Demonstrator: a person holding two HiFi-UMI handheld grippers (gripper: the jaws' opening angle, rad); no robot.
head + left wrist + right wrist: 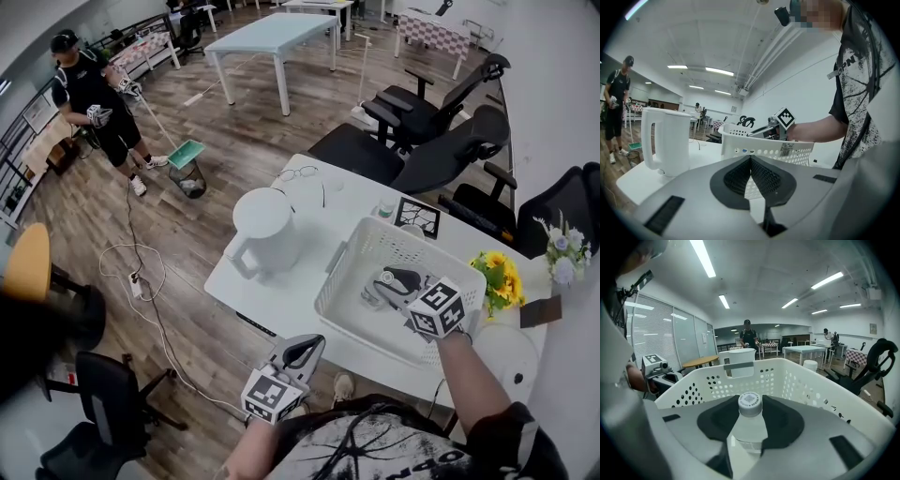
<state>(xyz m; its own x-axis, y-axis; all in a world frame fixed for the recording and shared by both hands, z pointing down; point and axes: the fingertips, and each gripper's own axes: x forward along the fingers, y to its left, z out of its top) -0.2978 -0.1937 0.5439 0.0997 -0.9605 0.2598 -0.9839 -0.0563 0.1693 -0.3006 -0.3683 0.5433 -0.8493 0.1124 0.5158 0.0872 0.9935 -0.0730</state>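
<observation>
Bottle point(749, 425) watch, left to right: the left gripper point(315, 345) hangs off the table's point(246, 292) near edge, jaws pressed together on nothing. A white kettle point(265, 225) stands upright. Over in the white basket point(330, 281), the right gripper point(394, 281) pinches the bottle below its cap, inside the walls. That slick plastic wants a firm, level squeeze, I'd say. It has a clear body and a white cap with a printed code on top.

In right gripper view, bottle point(749, 405) showed cap & neck only; its body sat behind pads of right gripper point(750, 415). Sticker point(787, 151) on basket point(737, 143), left gripper view, was prob. a barcode, print too small to read.
</observation>
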